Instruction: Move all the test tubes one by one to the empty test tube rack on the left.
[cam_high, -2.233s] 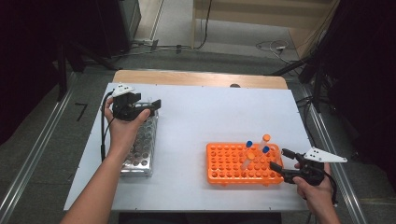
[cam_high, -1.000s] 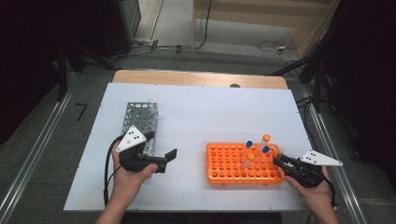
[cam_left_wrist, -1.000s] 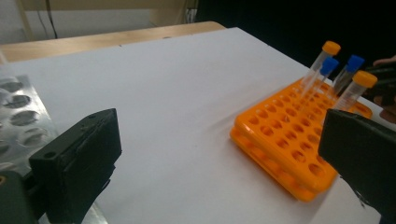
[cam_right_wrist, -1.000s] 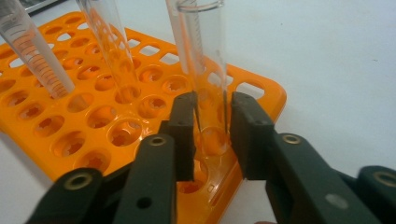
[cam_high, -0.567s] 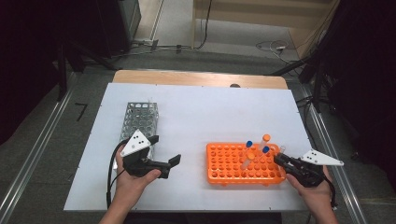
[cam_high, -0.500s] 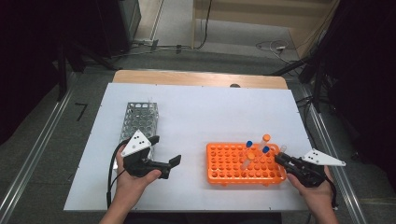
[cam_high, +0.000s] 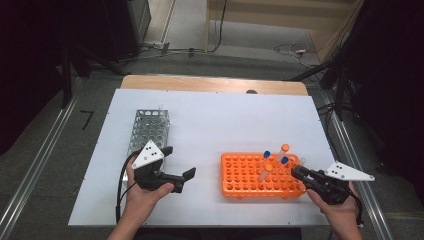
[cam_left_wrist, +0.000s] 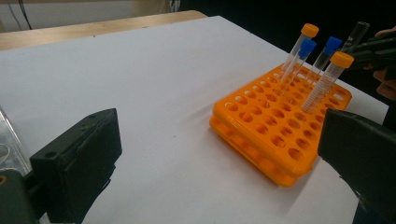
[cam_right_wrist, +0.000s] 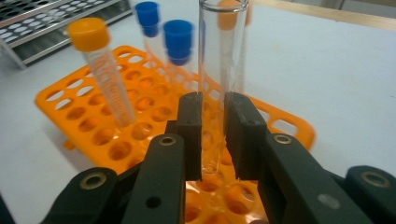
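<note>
Surface: white table (cam_high: 220, 125), wooden strip along its far edge, dark floor around it.
Right gripper (cam_right_wrist: 214, 116): jaws pressed against an uncapped clear glass tube (cam_right_wrist: 220, 70), pinching it upright low on its wall; tube's lower end sits over the near holes of the orange rack (cam_right_wrist: 93, 126).
Orange rack: on the table's right half, near the front edge; holds two blue-capped tubes (cam_left_wrist: 306, 49) and two orange-capped tubes (cam_left_wrist: 341, 59), all leaning.
Left gripper (cam_high: 172, 181): jaws spread wide, holding nothing, aimed toward the orange rack, well apart from it.
Metal rack (cam_high: 150, 127): on the left half, just beyond the left gripper.
</note>
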